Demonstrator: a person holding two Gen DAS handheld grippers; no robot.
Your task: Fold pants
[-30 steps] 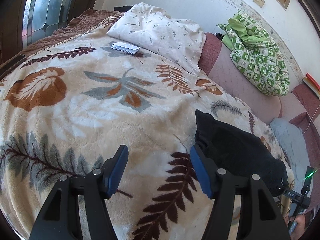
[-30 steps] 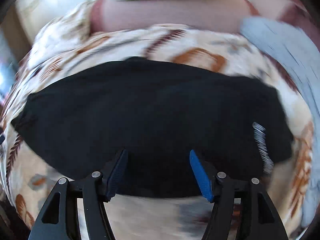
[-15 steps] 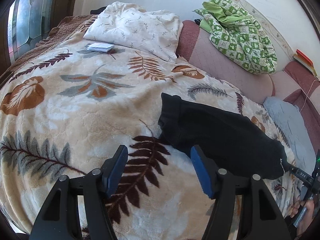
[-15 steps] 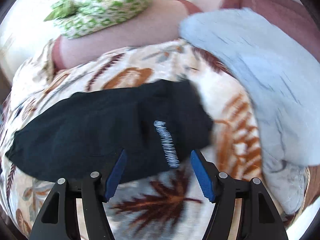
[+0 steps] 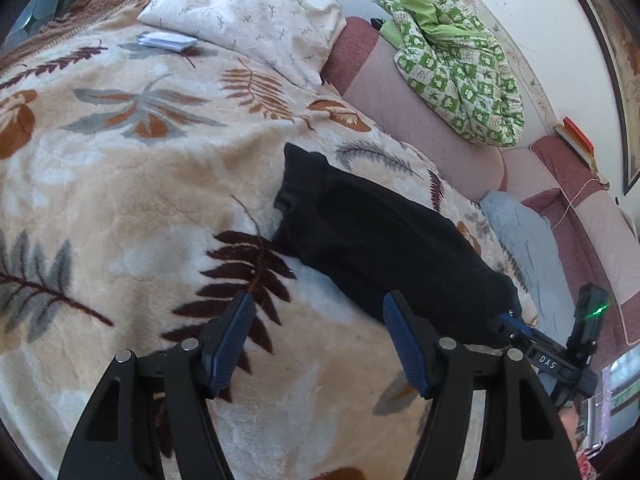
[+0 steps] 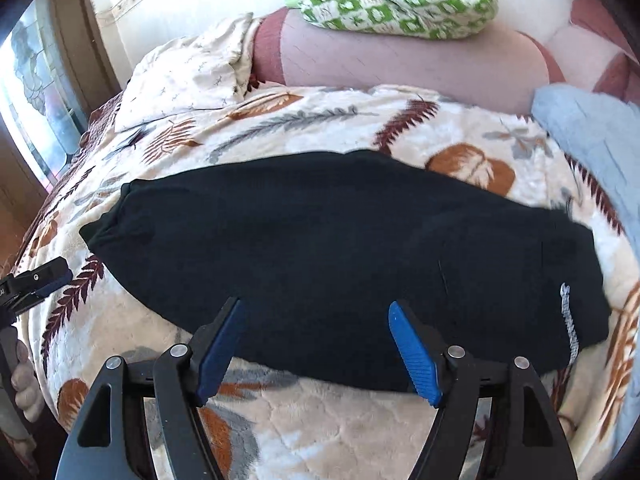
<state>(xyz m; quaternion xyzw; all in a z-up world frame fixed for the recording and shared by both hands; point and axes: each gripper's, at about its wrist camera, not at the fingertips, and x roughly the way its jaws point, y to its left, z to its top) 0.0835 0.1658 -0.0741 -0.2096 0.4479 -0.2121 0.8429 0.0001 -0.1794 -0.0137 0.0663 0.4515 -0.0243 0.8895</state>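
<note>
The black pants [image 6: 344,248] lie folded in a long band across the leaf-print blanket [image 6: 360,432], with white lettering [image 6: 568,320] near their right end. They also show in the left wrist view [image 5: 380,248]. My right gripper [image 6: 316,316] is open and empty, just above the pants' near edge. My left gripper [image 5: 318,312] is open and empty, over the blanket [image 5: 120,200] at the pants' near left side. The right gripper's tip [image 5: 510,322] shows at the pants' far end. The left gripper's tip [image 6: 40,280] shows at the left edge.
A white pillow [image 5: 248,12] and a small white packet [image 5: 164,42] lie at the bed's far end. A green patterned quilt [image 5: 460,64] sits on the pink cushioned back [image 5: 420,120]. A light blue cloth [image 5: 524,248] lies beyond the pants.
The left view has swung right, bringing the pants toward centre. The right gripper swung toward the lettered end, then back over the pants' middle. Both stayed open.
</note>
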